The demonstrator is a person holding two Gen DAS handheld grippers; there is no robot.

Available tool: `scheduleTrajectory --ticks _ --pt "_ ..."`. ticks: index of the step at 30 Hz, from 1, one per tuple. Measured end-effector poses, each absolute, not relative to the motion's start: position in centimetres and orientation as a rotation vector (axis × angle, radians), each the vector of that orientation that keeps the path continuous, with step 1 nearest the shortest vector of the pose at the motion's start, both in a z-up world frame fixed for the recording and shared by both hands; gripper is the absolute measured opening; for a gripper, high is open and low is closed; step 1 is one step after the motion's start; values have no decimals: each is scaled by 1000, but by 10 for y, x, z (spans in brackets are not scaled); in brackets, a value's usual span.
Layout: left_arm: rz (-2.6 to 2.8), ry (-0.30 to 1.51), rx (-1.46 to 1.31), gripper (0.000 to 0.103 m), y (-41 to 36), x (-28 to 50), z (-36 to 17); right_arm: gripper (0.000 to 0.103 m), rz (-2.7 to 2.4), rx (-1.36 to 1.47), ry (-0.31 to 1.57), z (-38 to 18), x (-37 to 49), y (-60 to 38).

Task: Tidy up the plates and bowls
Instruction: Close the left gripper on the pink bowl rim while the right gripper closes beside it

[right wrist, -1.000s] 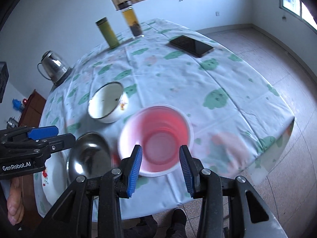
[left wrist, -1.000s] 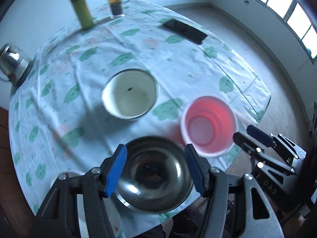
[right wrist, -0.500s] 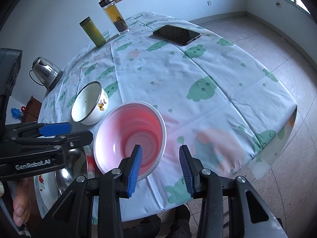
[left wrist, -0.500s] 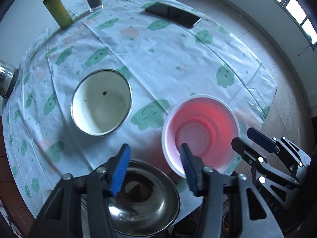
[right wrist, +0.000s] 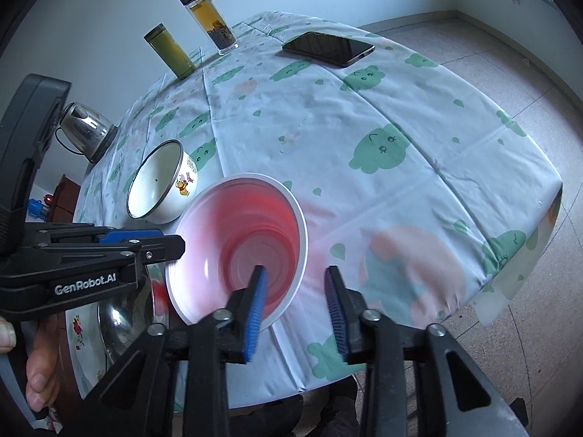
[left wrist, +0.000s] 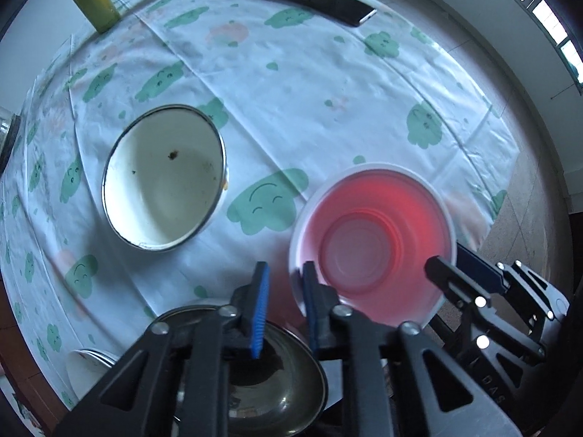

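A pink plastic bowl (left wrist: 375,240) (right wrist: 240,233) stands near the table's front edge. My left gripper (left wrist: 286,273) (right wrist: 171,245) points down at its left rim with one pad inside and one outside. Its jaws are closing, and a sliver of gap still shows beside the rim. My right gripper (right wrist: 295,269) (left wrist: 446,256) straddles the near right rim, also closing, with its pads clearly apart from it. A white enamel bowl (left wrist: 164,178) (right wrist: 156,185) sits to the left. A steel bowl (left wrist: 277,393) (right wrist: 116,324) rests on a flowered plate (right wrist: 78,331) under the left gripper.
A phone (right wrist: 328,49), a green bottle (right wrist: 169,51), a tea bottle (right wrist: 211,18) and a kettle (right wrist: 85,131) stand at the far side. The tablecloth's edge (right wrist: 517,266) drops off to the right. A person's hand (right wrist: 40,375) holds the left gripper.
The left gripper has shifted from over the steel bowl to the pink bowl's rim, and its jaws have narrowed a lot. The right gripper has sunk closer to the bowl and narrowed.
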State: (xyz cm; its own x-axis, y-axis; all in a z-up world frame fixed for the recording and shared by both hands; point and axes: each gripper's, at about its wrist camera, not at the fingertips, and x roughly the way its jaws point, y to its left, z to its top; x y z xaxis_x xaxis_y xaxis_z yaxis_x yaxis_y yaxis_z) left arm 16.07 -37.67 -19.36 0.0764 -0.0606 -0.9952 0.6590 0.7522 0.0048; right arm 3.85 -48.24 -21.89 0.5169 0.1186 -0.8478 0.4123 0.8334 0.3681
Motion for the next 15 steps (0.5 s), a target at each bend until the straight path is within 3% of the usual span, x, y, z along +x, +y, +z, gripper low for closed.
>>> scheduleTrajectory --ticks 3,6,15 --pt "-596 1424 525 6 -378 160 -197 19 -169 595 1024 -220 38 -481" --pt "-600 1417 527 6 -380 157 -196 15 -165 601 1022 -220 38 -480" --pt "-609 1423 493 6 -377 157 -185 15 -172 605 997 -206 36 -482"
